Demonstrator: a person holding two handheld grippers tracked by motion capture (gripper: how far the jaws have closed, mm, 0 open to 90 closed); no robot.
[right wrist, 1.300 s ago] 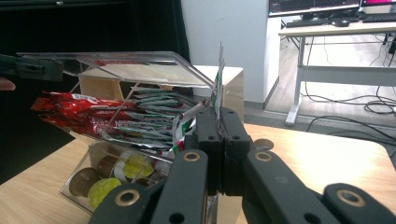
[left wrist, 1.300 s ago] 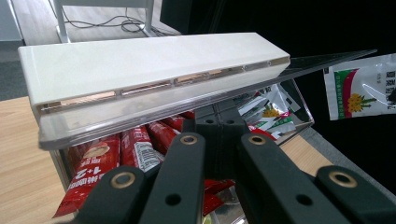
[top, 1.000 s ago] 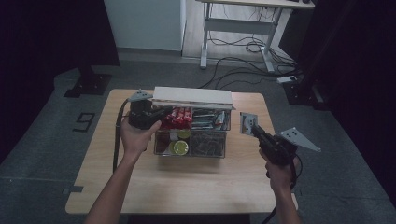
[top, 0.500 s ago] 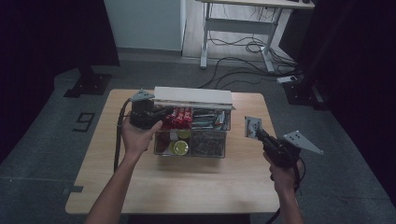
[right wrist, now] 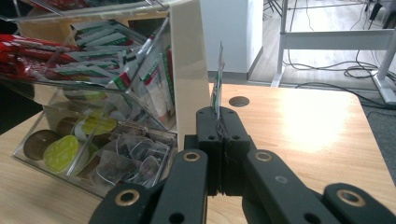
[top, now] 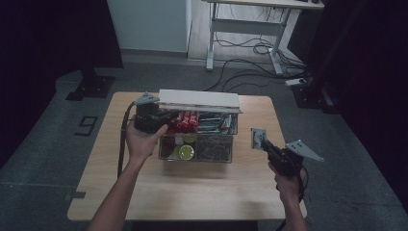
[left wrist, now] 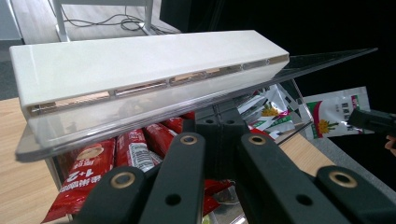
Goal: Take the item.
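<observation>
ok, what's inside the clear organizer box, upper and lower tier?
In the clear organizer box, the upper tier holds red sachets and green-white packets. The lower tier holds round pods and clear-wrapped pieces. The white lid covers the back.

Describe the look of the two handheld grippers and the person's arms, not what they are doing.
Both grippers are black. The left gripper and right gripper each carry a grey three-cornered plate on top and trail a dark cable. In the gripper views, the jaws are matte black linked bars with brass-ringed pivot holes. The forearms are bare, with no sleeves or gloves visible.
</observation>
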